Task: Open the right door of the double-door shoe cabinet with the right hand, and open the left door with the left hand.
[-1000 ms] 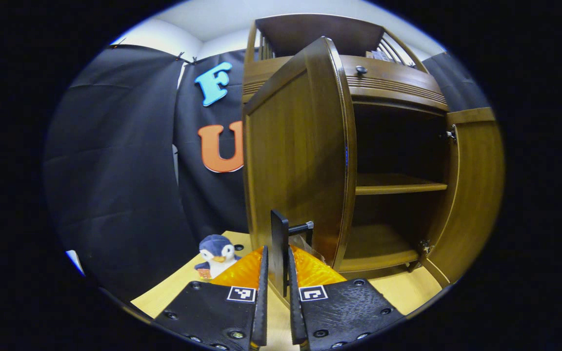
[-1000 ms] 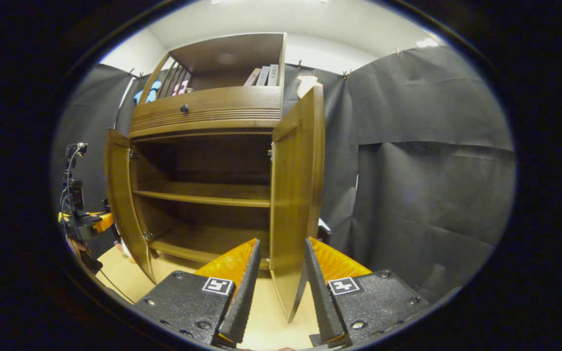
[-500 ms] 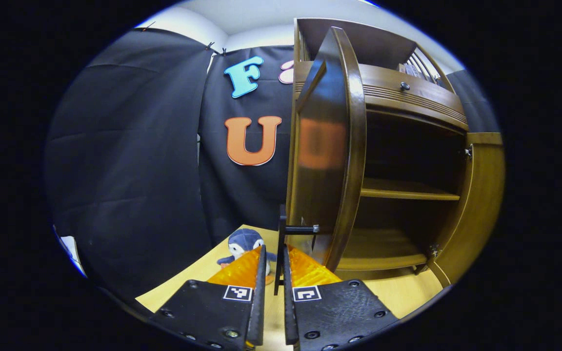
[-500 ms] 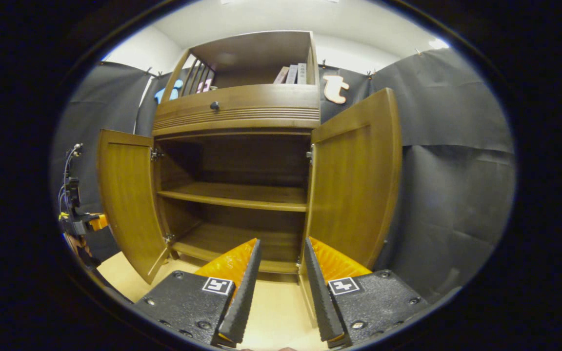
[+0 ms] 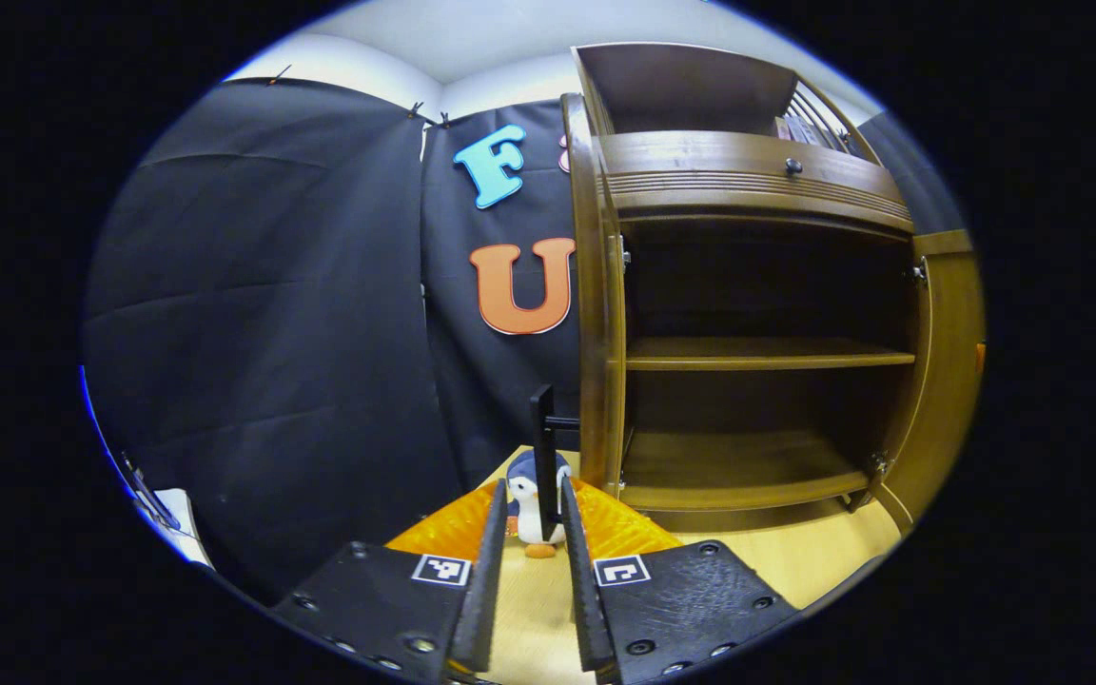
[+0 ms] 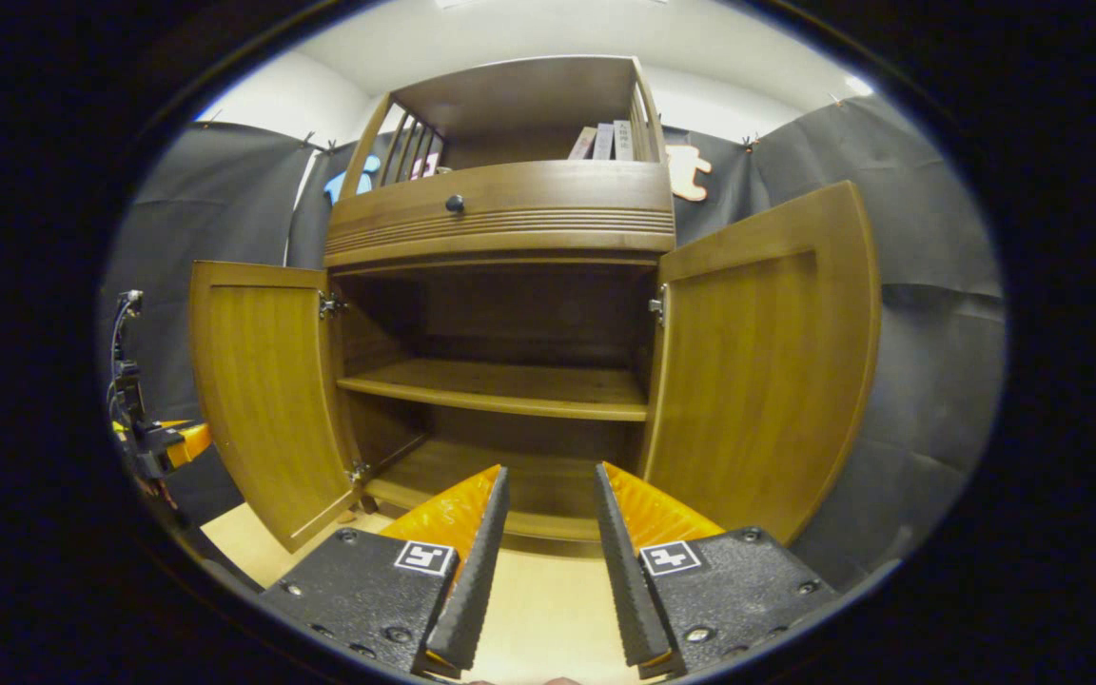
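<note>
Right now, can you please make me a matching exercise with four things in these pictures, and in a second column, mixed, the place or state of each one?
Things:
1. brown wooden left door
2. small blue-and-white penguin plush toy
3. upright books
4. round dark drawer knob

Places or states:
A. in the open top compartment of the brown wooden shoe cabinet
B. swung wide open
C. on the light wooden floor, beside the cabinet
D. on the ribbed drawer front, above the shelves

Pairs: 1-B, 2-C, 3-A, 4-D
</note>
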Motion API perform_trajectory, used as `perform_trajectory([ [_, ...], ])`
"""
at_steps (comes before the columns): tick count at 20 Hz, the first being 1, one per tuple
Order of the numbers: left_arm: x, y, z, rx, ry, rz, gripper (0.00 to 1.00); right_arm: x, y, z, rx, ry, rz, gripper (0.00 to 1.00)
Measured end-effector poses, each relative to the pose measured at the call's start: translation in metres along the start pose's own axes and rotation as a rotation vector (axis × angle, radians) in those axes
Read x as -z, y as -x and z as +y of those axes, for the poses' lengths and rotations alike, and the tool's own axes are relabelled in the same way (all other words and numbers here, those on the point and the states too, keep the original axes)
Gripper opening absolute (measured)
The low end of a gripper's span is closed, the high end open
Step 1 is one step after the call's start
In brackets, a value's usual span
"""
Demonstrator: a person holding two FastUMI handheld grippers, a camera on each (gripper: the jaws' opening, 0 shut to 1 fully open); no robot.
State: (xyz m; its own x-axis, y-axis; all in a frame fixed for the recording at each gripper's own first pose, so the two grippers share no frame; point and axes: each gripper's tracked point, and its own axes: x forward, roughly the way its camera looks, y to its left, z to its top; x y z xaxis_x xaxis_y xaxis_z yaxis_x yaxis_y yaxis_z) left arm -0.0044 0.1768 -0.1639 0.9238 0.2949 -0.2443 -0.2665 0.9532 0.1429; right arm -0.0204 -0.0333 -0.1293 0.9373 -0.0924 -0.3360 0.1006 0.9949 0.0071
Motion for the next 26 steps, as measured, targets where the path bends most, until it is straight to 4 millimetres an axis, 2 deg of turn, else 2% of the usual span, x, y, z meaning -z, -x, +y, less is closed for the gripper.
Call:
perform_trajectory([
  [1, -0.007, 0.007, -0.005, 0.027, 0.020, -0.013, 0.20, -0.005, -0.001, 0.005, -0.008, 0.002, -0.005, 0.60],
  [3, -0.020, 0.017, -0.015, 0.057, 0.042, -0.041, 0.51, -0.015, -0.002, 0.015, -0.027, 0.008, -0.020, 0.60],
  [4, -0.029, 0.021, -0.025, 0.088, 0.053, -0.057, 0.71, -0.019, -0.002, 0.018, -0.032, 0.008, -0.027, 0.60],
  [6, -0.045, 0.037, -0.058, 0.184, 0.067, -0.074, 0.78, -0.026, -0.003, 0.024, -0.039, 0.009, -0.035, 0.63],
  [8, -0.057, 0.049, -0.085, 0.253, 0.059, -0.083, 0.85, -0.030, -0.003, 0.030, -0.038, 0.010, -0.038, 0.76],
  [9, -0.063, 0.054, -0.095, 0.282, 0.056, -0.096, 1.00, -0.031, -0.003, 0.031, -0.039, 0.010, -0.041, 0.78],
  [11, -0.075, 0.062, -0.116, 0.336, 0.046, -0.117, 1.00, -0.036, -0.002, 0.030, -0.033, 0.008, -0.046, 0.86],
  [13, -0.088, 0.067, -0.129, 0.371, 0.022, -0.141, 1.00, -0.041, 0.001, 0.031, -0.029, -0.001, -0.055, 0.86],
  [14, -0.095, 0.069, -0.132, 0.378, 0.012, -0.155, 0.96, -0.047, 0.004, 0.031, -0.029, -0.008, -0.068, 0.85],
  [16, -0.107, 0.074, -0.138, 0.387, 0.004, -0.188, 1.00, -0.060, 0.007, 0.027, -0.018, -0.013, -0.100, 0.87],
  [20, -0.119, 0.079, -0.152, 0.408, 0.026, -0.222, 0.96, -0.072, 0.005, 0.024, -0.009, -0.017, -0.139, 0.87],
  [21, -0.120, 0.079, -0.152, 0.408, 0.030, -0.223, 1.00, -0.070, 0.005, 0.025, -0.010, -0.018, -0.135, 0.86],
  [25, -0.126, 0.079, -0.147, 0.384, 0.030, -0.233, 1.00, -0.069, 0.000, 0.029, -0.020, -0.025, -0.126, 0.86],
  [26, -0.127, 0.077, -0.144, 0.374, 0.028, -0.235, 0.96, -0.071, -0.002, 0.029, -0.020, -0.024, -0.126, 0.86],
])
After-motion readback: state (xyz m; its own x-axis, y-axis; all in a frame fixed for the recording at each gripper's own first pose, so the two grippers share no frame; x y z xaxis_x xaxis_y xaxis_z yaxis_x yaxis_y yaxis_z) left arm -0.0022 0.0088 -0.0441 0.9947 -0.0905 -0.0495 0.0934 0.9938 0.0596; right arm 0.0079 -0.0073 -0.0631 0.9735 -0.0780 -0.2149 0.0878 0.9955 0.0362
